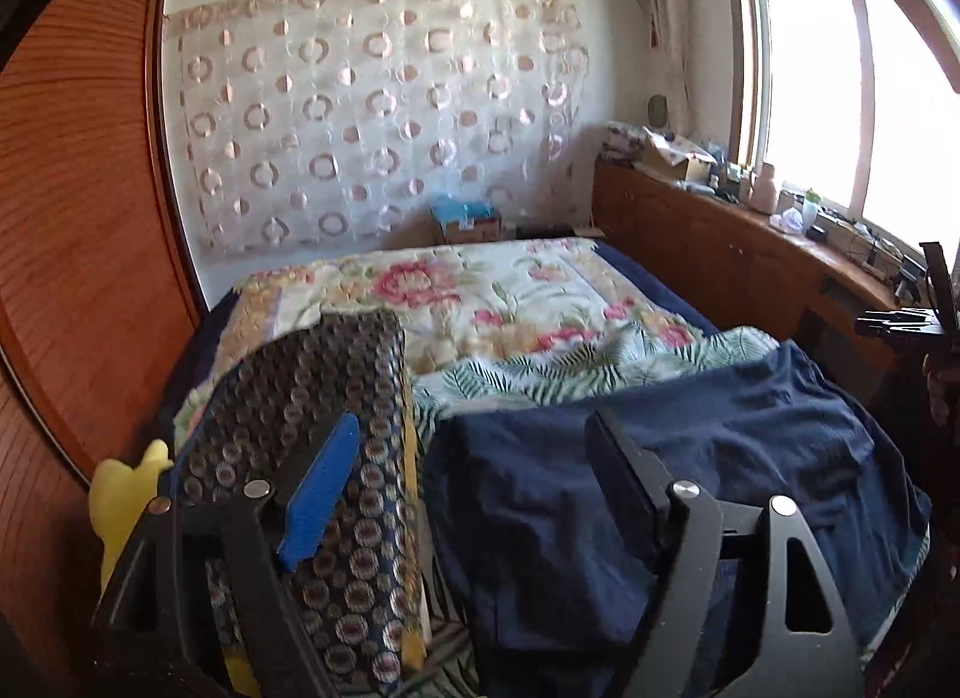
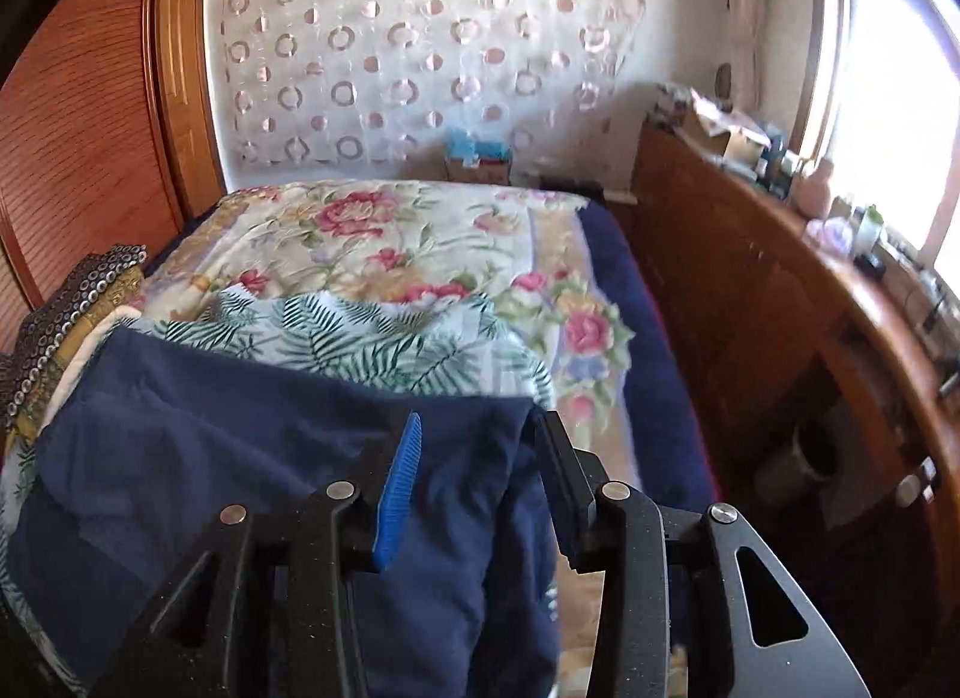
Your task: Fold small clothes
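Note:
A navy blue garment (image 1: 660, 458) lies spread on the bed over a palm-leaf print cloth (image 1: 540, 374); it also shows in the right wrist view (image 2: 210, 458). My left gripper (image 1: 474, 428) is open, its fingers wide apart above the garment's left part, touching nothing. My right gripper (image 2: 477, 431) is open with the garment's right edge lying between its fingers. The palm-leaf cloth (image 2: 390, 338) shows beyond it.
A dark circle-patterned folded item (image 1: 312, 428) lies at the bed's left, with a yellow object (image 1: 126, 488) beside it. A floral quilt (image 2: 390, 242) covers the bed. A wooden cabinet (image 2: 780, 308) with clutter runs along the right under the window. A wooden wardrobe (image 1: 72, 218) stands left.

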`<state>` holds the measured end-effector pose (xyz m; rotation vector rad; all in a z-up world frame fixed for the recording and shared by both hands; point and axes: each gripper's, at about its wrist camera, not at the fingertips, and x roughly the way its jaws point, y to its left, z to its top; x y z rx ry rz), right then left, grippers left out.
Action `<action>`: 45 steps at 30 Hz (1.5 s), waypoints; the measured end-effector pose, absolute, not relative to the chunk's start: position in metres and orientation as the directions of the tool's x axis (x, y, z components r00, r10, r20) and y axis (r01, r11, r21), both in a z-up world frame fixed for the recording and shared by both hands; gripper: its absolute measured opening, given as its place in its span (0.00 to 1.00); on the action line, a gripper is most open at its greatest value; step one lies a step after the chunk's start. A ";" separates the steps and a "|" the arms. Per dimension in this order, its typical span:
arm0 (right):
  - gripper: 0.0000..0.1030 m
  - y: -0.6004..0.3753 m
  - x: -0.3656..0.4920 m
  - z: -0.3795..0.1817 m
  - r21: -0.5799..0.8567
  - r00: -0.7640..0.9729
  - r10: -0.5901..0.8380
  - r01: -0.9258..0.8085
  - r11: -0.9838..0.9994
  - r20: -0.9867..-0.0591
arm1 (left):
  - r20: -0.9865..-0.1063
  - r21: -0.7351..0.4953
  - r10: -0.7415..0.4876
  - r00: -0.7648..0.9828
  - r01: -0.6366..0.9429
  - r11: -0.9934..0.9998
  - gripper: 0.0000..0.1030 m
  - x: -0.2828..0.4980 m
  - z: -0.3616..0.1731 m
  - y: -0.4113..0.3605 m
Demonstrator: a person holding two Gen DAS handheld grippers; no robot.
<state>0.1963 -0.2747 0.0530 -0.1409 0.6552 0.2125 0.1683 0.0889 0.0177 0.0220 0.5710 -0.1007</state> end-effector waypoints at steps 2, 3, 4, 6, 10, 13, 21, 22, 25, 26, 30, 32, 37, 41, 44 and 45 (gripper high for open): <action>0.40 -0.283 0.190 0.048 -0.037 0.759 0.174 -0.252 0.967 -0.628 | -0.554 -0.016 -0.099 0.826 0.108 0.994 0.76 0.156 0.011 0.082; 0.40 -0.286 0.183 0.046 -0.028 0.756 0.184 -0.258 0.966 -0.628 | -0.561 -0.021 -0.103 0.821 0.110 0.994 0.76 0.154 0.010 0.082; 0.40 -0.291 0.179 0.046 -0.018 0.752 0.192 -0.262 0.965 -0.631 | -0.571 -0.031 -0.112 0.813 0.115 0.993 0.76 0.149 0.006 0.080; 0.40 -0.302 0.172 0.042 -0.004 0.737 0.210 -0.278 0.961 -0.642 | -0.586 -0.040 -0.122 0.801 0.122 0.992 0.76 0.142 -0.001 0.075; 0.40 -0.307 0.155 0.024 0.011 0.704 0.227 -0.297 0.955 -0.673 | -0.652 -0.037 -0.131 0.746 0.142 0.989 0.76 0.139 -0.029 0.066; 0.40 -0.314 0.158 0.008 0.015 0.679 0.210 -0.282 0.959 -0.704 | -0.695 -0.050 -0.145 0.704 0.154 0.987 0.76 0.138 -0.051 0.059; 0.40 -0.328 0.170 0.008 0.025 0.644 0.164 -0.220 0.975 -0.747 | -0.770 -0.062 -0.152 0.620 0.164 0.984 0.76 0.146 -0.088 0.047; 0.40 -0.329 0.173 0.011 0.029 0.649 0.167 -0.218 0.976 -0.743 | -0.779 -0.060 -0.150 0.609 0.166 0.984 0.76 0.147 -0.092 0.045; 0.40 -0.328 0.174 0.012 0.030 0.657 0.177 -0.228 0.973 -0.733 | -0.793 -0.027 -0.126 0.596 0.171 0.985 0.76 0.149 -0.101 0.040; 0.40 -0.327 0.173 0.014 0.017 0.664 0.169 -0.228 0.973 -0.728 | -0.793 -0.008 -0.113 0.598 0.176 0.984 0.76 0.149 -0.102 0.037; 0.40 -0.329 0.166 0.012 -0.009 0.690 0.159 -0.233 0.972 -0.707 | -0.790 -0.005 -0.114 0.602 0.180 0.984 0.81 0.150 -0.105 0.032; 0.40 -0.330 0.163 0.007 -0.007 0.694 0.161 -0.234 0.972 -0.701 | -0.789 0.001 -0.113 0.603 0.185 0.983 0.85 0.150 -0.107 0.026; 0.41 -0.330 0.157 0.002 -0.013 0.698 0.160 -0.235 0.972 -0.698 | -0.791 -0.001 -0.115 0.601 0.187 0.982 0.87 0.151 -0.108 0.026; 0.43 -0.311 0.160 -0.014 -0.026 0.699 0.153 -0.239 0.971 -0.699 | -0.799 -0.024 -0.121 0.589 0.170 0.985 0.87 0.149 -0.105 0.033; 0.43 -0.308 0.162 -0.017 -0.025 0.698 0.155 -0.240 0.970 -0.699 | -0.768 -0.112 -0.175 0.616 0.140 0.984 0.86 0.141 -0.092 0.047; 0.43 -0.308 0.162 -0.017 -0.026 0.699 0.154 -0.240 0.970 -0.699 | -0.756 -0.130 -0.184 0.629 0.132 0.983 0.86 0.138 -0.087 0.051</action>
